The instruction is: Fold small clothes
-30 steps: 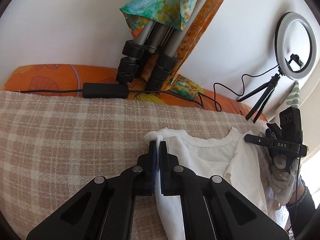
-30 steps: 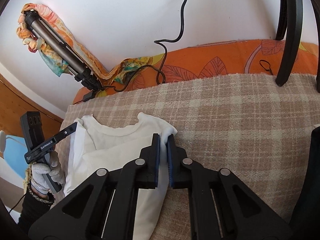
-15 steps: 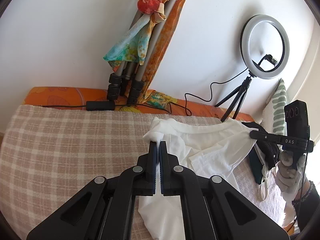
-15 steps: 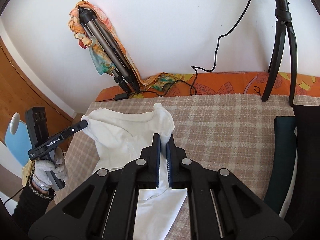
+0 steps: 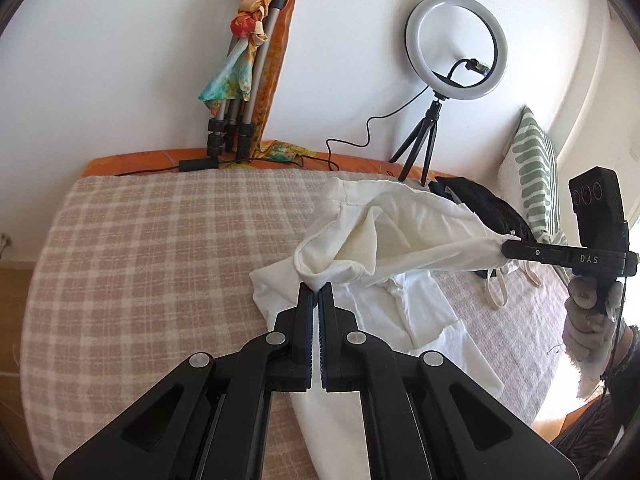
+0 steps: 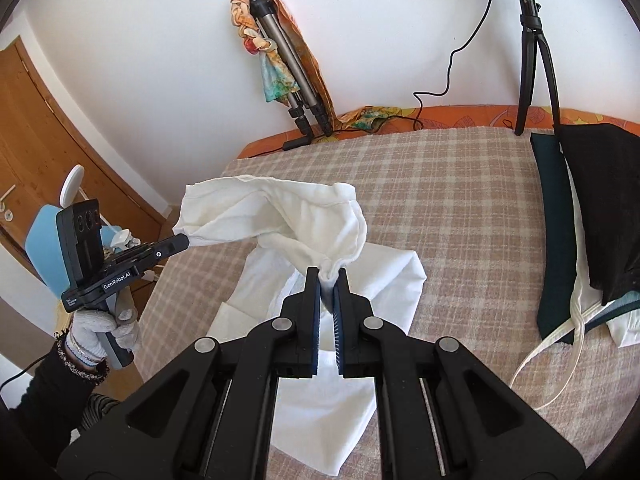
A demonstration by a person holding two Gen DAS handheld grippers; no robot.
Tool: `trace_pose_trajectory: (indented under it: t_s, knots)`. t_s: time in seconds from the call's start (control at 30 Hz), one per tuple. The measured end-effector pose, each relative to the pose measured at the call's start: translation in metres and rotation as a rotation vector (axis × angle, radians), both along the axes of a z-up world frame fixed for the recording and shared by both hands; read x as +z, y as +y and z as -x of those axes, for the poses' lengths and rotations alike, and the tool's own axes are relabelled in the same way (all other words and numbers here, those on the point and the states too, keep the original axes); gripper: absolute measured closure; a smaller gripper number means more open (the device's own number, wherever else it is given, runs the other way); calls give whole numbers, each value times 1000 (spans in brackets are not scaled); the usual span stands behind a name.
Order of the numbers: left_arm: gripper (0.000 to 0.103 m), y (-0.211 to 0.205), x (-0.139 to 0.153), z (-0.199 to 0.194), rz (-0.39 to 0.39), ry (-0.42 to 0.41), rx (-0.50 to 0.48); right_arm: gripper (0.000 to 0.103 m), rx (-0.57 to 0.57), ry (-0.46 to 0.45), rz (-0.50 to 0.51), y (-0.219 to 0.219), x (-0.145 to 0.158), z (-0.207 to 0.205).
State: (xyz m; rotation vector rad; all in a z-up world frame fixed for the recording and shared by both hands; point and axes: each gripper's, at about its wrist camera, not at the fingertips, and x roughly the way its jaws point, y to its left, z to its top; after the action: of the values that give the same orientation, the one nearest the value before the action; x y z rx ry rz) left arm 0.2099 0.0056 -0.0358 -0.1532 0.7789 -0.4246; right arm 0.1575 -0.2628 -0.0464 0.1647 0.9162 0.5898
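Both grippers, left gripper (image 5: pixel 319 289) and right gripper (image 6: pixel 328 276), tilted downward, pinch white shirt (image 5: pixel 404 232).

Left tongs (image 5: pixel 319 290) and right tongs (image 6: pixel 328 276) clamped on opposite ends of the garment (image 5: pixel 404 236), upper edge strung between them above the bed (image 5: pixel 152 264), lower part trailing onto the blanket (image 6: pixel 460 208). Behind, against the wall: folded tripod (image 5: pixel 244 92) to the left, ring light (image 5: pixel 456 46) on its small stand to the right. Right of the garment, a pile of clothes (image 6: pixel 600 200) on the bed, with a pillow (image 5: pixel 534 164) beyond.
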Motion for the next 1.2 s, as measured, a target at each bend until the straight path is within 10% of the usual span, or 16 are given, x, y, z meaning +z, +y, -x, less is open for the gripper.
trace_pose_trajectory:
  t_s: [0.6,0.73,0.83,0.97,1.2]
  knots:
    - [98,11,-44,100,-115,78,-49,95,19,-123,239,-18,-39,127]
    - [89,35,-43,97,15,125,24,82,-24,-84,159,-36,-36,129]
    - [57,51,-50,85,164,196,93,60,-86,7,-1,-56,-39,113]
    - [56,57,-64,67,342,290,123,55,-152,141,-149,-73,-59,89]
    - [72,48,-78,61,433,370,98,55,-142,274,-226,-72,-92,73]
